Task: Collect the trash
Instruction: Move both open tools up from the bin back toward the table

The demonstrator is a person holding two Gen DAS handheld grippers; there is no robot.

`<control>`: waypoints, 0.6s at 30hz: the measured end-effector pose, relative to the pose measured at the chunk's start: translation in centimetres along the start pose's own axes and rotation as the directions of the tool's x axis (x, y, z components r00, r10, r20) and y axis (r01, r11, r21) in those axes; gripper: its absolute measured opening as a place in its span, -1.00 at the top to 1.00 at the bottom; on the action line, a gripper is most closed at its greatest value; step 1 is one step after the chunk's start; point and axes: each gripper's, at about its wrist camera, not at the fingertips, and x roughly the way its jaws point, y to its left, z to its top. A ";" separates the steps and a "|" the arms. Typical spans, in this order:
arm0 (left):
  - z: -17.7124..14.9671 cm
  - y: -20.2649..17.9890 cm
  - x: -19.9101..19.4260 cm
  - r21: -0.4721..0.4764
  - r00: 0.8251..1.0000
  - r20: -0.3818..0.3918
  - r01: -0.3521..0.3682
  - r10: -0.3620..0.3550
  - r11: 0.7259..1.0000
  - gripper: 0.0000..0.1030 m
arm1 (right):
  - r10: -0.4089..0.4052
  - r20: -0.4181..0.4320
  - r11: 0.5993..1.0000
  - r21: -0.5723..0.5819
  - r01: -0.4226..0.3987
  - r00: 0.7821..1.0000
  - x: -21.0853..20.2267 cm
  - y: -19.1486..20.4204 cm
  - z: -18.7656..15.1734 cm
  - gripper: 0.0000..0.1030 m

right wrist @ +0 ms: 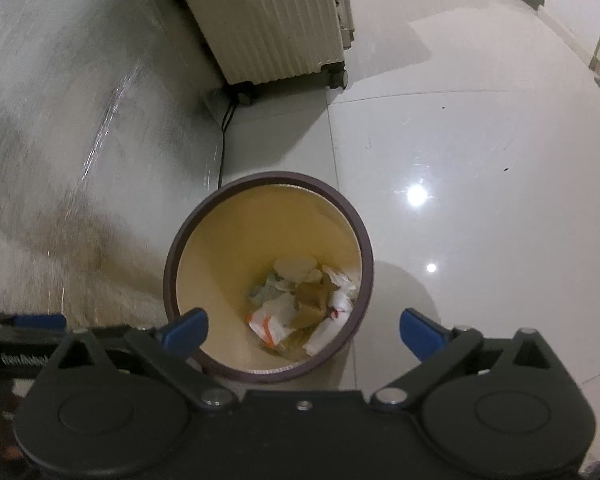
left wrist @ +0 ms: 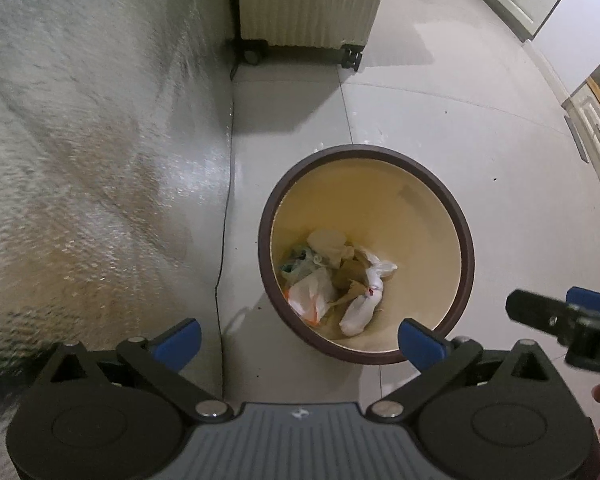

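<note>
A round waste bin with a dark brown rim and a cream inside stands on the tiled floor. At its bottom lies trash: crumpled white plastic bags with orange marks, brown paper and pale scraps. My left gripper hovers above the bin's near left edge, open, its blue fingertips wide apart with nothing between them. My right gripper hangs over the bin's near rim, open and empty too. It also shows at the right edge of the left wrist view.
A textured pale wall runs along the left. A ribbed cream suitcase on wheels stands behind the bin. A black cable follows the wall's foot. White cabinets line the far right.
</note>
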 end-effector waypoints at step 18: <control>-3.6 -0.8 -8.7 0.042 0.989 0.137 0.045 -0.050 0.998 -1.00 | -0.108 0.079 0.993 -0.048 0.112 0.991 -8.6 1.4 -2.5 -1.00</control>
